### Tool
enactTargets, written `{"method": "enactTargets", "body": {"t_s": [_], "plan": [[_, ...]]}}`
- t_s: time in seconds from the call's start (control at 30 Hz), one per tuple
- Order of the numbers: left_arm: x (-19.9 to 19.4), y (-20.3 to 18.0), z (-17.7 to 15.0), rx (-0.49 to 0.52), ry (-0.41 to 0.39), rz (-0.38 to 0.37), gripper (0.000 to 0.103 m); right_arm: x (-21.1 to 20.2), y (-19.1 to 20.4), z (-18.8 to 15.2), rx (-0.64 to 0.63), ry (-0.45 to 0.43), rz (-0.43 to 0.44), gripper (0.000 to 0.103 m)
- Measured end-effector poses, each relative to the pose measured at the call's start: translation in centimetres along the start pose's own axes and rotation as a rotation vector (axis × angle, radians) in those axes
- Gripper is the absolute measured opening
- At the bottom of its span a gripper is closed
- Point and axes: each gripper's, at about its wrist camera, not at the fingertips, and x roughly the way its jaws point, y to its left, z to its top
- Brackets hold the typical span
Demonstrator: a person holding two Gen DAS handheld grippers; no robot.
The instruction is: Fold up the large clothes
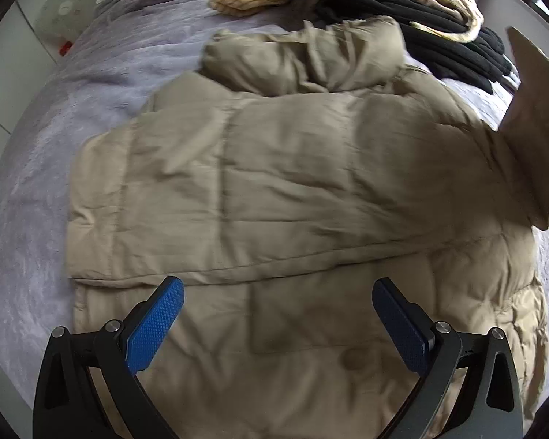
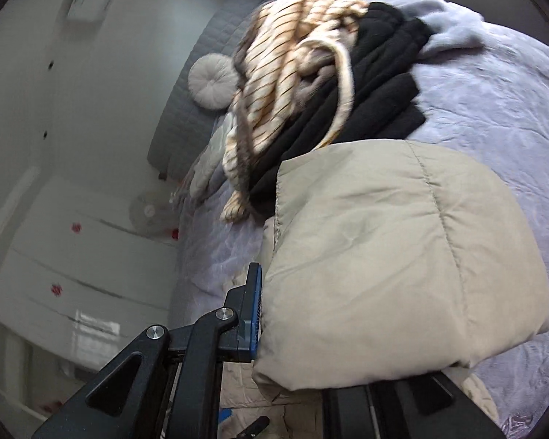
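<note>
While the left tool [image 1: 278,323] hangs with its blue pads [image 1: 155,329] spread wide and nothing between them, it sits just above the puffy coat [image 1: 274,190]. The coat is tan and soft, with sewn lines that make fat squares. It lies on the bed, on a fuzzy purple blanket [image 1: 55,168], with its hood bunched at the far end. One dark round spot shows near the left tool. The right tool [image 2: 271,314] is clamped on a thick part of the coat [image 2: 384,263] and holds it up off the bed, so it droops over the tool like a pillow. Past the coat lie a black top [image 2: 377,84] and a cream striped cloth [image 2: 285,58] in a heap. No words or labels can be read anywhere.
</note>
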Motion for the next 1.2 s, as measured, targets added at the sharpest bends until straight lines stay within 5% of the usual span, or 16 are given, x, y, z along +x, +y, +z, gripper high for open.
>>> {"method": "enactTargets", "body": {"t_s": [0.17,0.33,0.47,0.5,0.57,0.63,0.83,0.9,0.93,0.97,1.0,1.07,1.2], "plan": [[0.3,4.3,0.1,-0.027,-0.012,0.052,0.103,8.6,5.6,-5.6,-0.200,0.171,-0.086,0.011],[1.2,7.5,0.2,-0.056,0.000,0.076,0.103,15.8,3.8,-11.4,-0.284,0.329,-0.262,0.011],[1.9,8.3,0.3,-0.047,0.003,0.082,0.103,16.7,1.9,-12.3,-0.242,0.327,-0.306,0.013],[2.1,8.4,0.3,-0.043,0.003,0.080,0.103,16.2,1.9,-12.3,-0.229,0.329,-0.304,0.016],[2.3,8.6,0.5,-0.039,0.003,0.066,0.103,15.4,2.2,-12.0,-0.215,0.339,-0.297,0.060],[2.1,8.8,0.5,-0.051,-0.010,0.019,0.103,13.7,3.2,-11.9,-0.210,0.317,-0.267,0.084],[2.0,11.6,1.1,-0.145,-0.047,-0.122,0.103,8.0,1.0,-10.5,-0.022,0.166,-0.263,0.084],[2.0,12.6,1.4,-0.165,-0.062,-0.127,0.103,7.1,-0.7,-9.8,0.071,0.116,-0.272,0.079],[1.9,13.0,1.4,-0.174,-0.069,-0.135,0.103,6.8,-1.4,-9.4,0.119,0.092,-0.280,0.058],[1.8,13.5,1.5,-0.184,-0.075,-0.148,0.103,6.7,-1.9,-9.1,0.158,0.078,-0.295,0.014],[1.7,14.0,1.6,-0.198,-0.082,-0.169,0.103,6.9,-2.2,-8.8,0.170,0.070,-0.296,0.006],[1.6,15.0,1.8,-0.221,-0.094,-0.203,0.103,8.2,0.1,-8.2,0.097,0.047,-0.298,0.007],[0.7,16.9,2.0,-0.263,-0.138,-0.278,0.103,11.9,7.8,-9.4,-0.292,0.124,-0.273,0.006]]}}
